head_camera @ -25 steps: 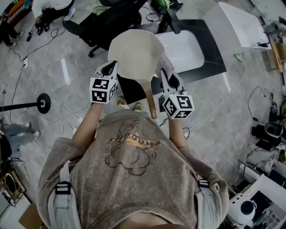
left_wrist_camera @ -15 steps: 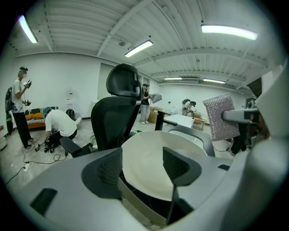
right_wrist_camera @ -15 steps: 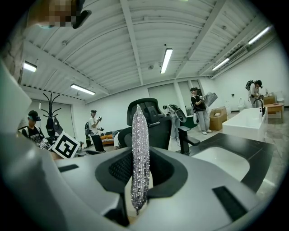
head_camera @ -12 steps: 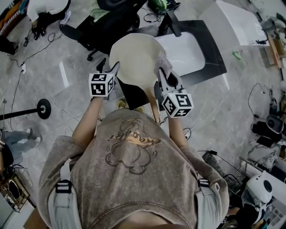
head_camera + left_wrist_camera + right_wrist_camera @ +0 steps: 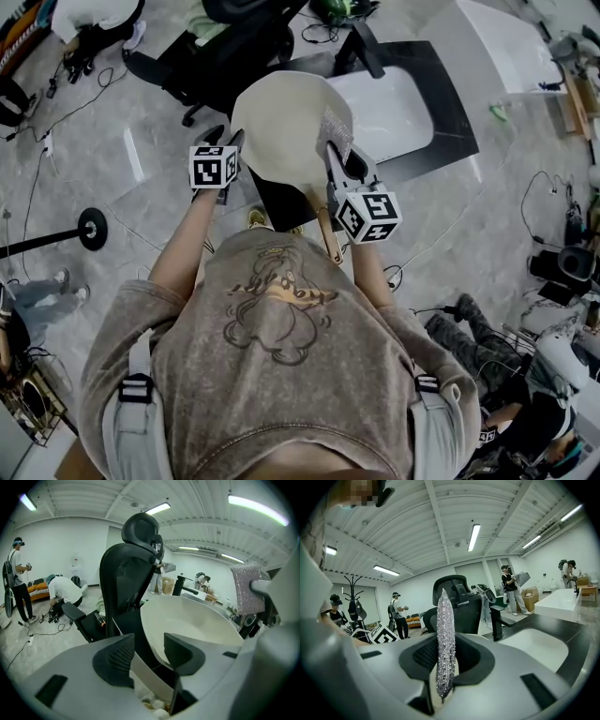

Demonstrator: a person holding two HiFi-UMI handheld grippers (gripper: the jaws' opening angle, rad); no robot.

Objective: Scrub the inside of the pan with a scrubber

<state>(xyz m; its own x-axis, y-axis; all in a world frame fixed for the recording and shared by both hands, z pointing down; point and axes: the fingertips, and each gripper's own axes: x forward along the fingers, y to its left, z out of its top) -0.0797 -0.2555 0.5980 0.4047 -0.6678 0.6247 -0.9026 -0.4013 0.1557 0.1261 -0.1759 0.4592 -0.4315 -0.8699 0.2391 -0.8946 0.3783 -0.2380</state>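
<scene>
A cream pan (image 5: 286,117) with a wooden handle (image 5: 323,230) is held up in front of the person, its inside facing up. My left gripper (image 5: 228,142) is at the pan's left rim. In the left gripper view the rim of the pan (image 5: 192,620) runs down between the jaws of the left gripper (image 5: 149,651), which stand apart and are closing. My right gripper (image 5: 336,155) is shut on a silver mesh scrubber (image 5: 336,129) at the pan's right rim. The scrubber (image 5: 445,639) stands upright, pinched in the right gripper (image 5: 445,660).
A black office chair (image 5: 234,47) stands just beyond the pan. A white basin (image 5: 389,98) set in a black counter (image 5: 450,112) lies to the right. Cables and a round stand base (image 5: 91,225) are on the floor at left. Other people stand far off.
The left gripper's jaws have come apart at the pan's left rim and it has shifted slightly up. The right gripper has carried the scrubber a little left over the pan's right rim.
</scene>
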